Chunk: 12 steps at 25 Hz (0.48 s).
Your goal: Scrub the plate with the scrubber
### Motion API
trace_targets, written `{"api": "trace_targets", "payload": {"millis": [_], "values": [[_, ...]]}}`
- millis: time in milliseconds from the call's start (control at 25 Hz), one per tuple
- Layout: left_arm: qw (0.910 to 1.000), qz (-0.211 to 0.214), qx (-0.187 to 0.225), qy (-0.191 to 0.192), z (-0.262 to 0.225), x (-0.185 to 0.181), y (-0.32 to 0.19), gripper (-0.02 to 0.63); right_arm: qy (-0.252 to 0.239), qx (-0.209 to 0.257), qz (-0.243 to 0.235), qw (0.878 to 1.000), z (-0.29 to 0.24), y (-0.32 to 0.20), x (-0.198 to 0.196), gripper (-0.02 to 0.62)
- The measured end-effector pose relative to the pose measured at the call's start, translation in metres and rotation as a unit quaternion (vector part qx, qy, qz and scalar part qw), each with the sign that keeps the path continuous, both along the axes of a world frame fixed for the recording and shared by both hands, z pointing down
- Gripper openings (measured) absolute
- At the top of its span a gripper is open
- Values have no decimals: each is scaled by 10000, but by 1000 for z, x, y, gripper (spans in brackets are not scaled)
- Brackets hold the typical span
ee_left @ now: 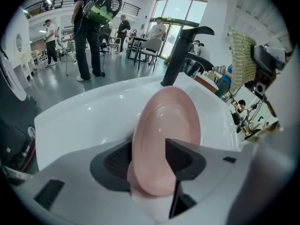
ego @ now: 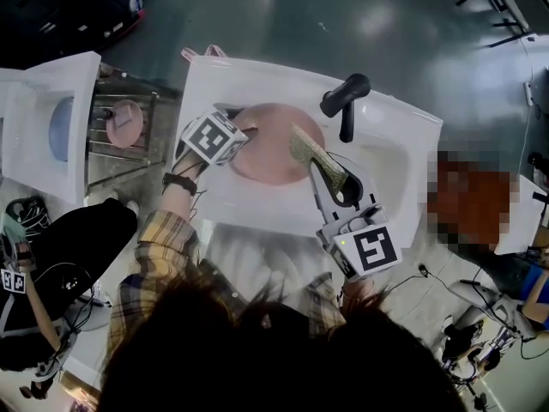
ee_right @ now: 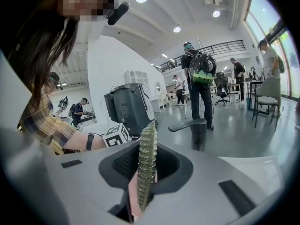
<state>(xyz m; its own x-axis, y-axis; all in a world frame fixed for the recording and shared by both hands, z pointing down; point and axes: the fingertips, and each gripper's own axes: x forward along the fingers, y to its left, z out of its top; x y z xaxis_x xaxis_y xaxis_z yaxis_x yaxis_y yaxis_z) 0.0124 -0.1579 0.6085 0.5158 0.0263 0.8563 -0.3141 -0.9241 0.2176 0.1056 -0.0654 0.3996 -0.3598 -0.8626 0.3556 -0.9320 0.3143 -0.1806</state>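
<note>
Jaws of the left gripper (ee_left: 149,161) stood apart astride the rim of the pink plate (ego: 270,148) in the sink (ego: 257,80), apparently to steady it, while the right gripper (ee_right: 145,165) clamped the scrubber (ego: 310,153) upright at the plate's opposite edge, ready to scrub.

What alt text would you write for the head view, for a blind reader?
Seen from above, a person at a white sink has the left gripper at the rim of a pink plate in the basin, while the right gripper holds a greenish scrubber at the plate's right edge. A black faucet stands behind.
</note>
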Motion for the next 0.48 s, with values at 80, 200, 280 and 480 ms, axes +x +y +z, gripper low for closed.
{"api": "trace_targets", "payload": {"millis": [80,200,280,480], "values": [[9999,79,-52,-93,2,-1,-1,218,2,-32,-2,10000,2,0,1,74],[9998,109,-10,-135,4,-2,-2,146,27,-38,12,10000,4,1,2,74],[9999,88,-60,-123,3,-3,0,94,32,-38,25,10000,4,3,4,74],[9989,159,-165,-412,6,-4,4,126,50,-23,41,10000,2,4,4,74]]}}
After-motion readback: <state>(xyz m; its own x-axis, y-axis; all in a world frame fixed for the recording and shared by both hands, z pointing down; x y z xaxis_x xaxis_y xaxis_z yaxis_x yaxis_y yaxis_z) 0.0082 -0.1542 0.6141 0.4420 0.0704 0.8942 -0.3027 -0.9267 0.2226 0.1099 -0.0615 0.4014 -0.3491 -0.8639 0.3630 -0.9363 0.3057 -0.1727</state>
